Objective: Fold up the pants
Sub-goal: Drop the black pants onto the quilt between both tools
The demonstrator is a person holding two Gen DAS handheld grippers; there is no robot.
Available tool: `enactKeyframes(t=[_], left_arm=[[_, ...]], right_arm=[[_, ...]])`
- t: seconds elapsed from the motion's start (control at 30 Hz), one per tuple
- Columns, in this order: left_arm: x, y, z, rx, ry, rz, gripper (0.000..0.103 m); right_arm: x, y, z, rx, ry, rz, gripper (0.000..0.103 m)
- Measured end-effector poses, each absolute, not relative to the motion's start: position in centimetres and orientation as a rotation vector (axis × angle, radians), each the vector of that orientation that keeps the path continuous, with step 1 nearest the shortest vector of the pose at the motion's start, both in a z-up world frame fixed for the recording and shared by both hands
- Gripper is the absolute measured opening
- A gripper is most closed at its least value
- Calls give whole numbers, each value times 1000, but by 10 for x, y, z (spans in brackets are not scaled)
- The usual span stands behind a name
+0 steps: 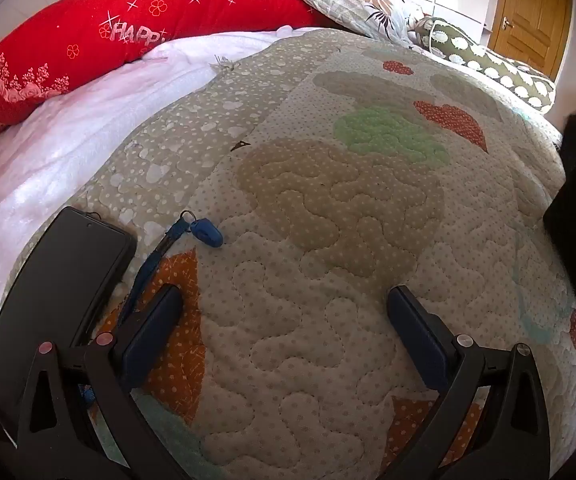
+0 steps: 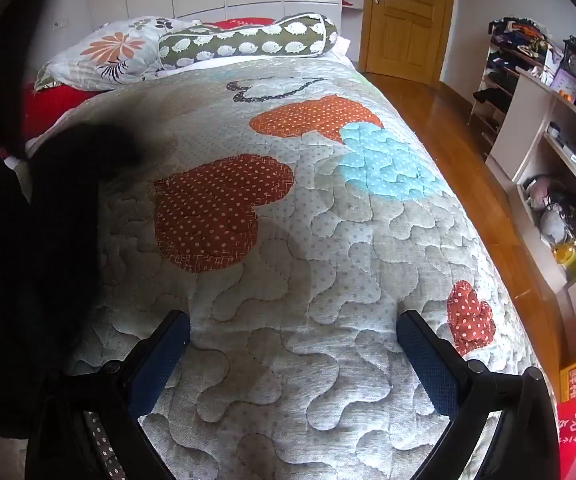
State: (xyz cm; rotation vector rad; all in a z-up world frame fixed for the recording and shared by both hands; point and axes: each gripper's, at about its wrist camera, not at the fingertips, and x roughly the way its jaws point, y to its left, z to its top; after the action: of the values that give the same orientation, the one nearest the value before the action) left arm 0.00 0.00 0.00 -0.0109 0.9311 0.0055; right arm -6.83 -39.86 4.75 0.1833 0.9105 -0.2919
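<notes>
Quilt beside blurred black pants.

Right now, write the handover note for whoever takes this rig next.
Left gripper: open, nothing between its fingers, over the quilt.
Right gripper: open, holding nothing, also over the quilt.
Pants: a dark, blurred mass at the left edge of the right wrist view, at the right edge of the left one; its lay is unclear and no fold can be seen.
Also on the bed: phone and a blue tag on a strap near the left gripper.
Done: nothing visible.
Left: probably lay the pants flat on the quilt, then fold; watch the phone and strap.
</notes>
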Motion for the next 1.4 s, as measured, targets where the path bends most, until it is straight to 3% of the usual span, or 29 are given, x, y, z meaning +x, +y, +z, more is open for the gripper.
enactKeyframes(t=[1.0, 1.4], left_arm=[[-10, -1, 12, 44, 987, -7, 103], [-73, -1, 72, -2, 795, -66, 102]], right_arm=[[-65, -397, 49, 169, 928, -304, 103], [-100, -352, 94, 214, 766, -127, 101]])
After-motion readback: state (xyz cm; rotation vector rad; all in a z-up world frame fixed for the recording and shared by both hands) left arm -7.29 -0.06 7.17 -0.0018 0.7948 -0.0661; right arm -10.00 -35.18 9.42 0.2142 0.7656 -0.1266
